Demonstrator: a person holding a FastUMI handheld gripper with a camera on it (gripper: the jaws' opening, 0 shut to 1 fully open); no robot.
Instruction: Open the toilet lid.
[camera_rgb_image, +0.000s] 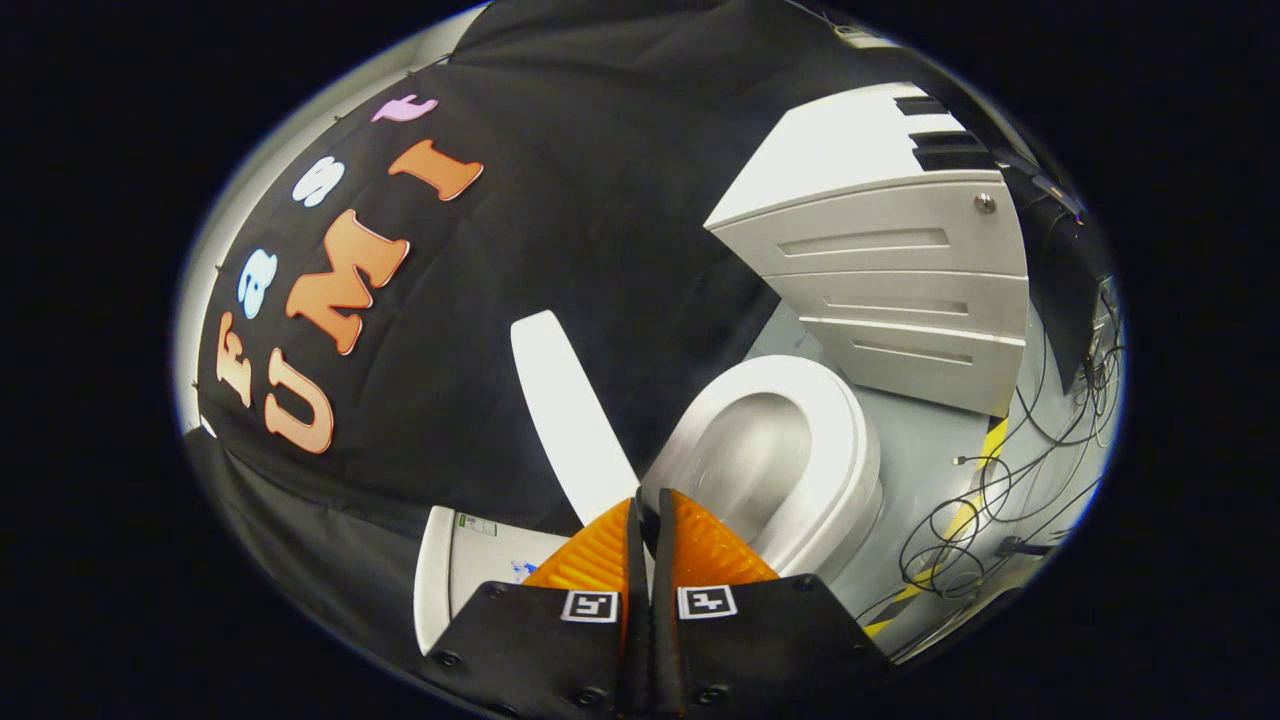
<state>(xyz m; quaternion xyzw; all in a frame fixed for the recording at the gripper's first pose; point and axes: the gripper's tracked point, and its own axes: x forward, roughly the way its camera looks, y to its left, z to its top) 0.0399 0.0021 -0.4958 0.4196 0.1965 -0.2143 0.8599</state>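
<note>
Two fingers of the gripper (645, 510) stand pressed together, tip against tip, with nothing visibly held between them. Just ahead of the tips the toilet lid (570, 410) stands raised, leaning back toward the black cloth wall (560, 180), while the open seat and bowl of the toilet (790, 460) lie just beyond and to the right of the fingers, and the tank (455, 565) sits close on their left. A white drawer cabinet (880, 270) stands farther off past the bowl, with loose cables (1000, 500) on the floor (920, 440) to its right.
</note>
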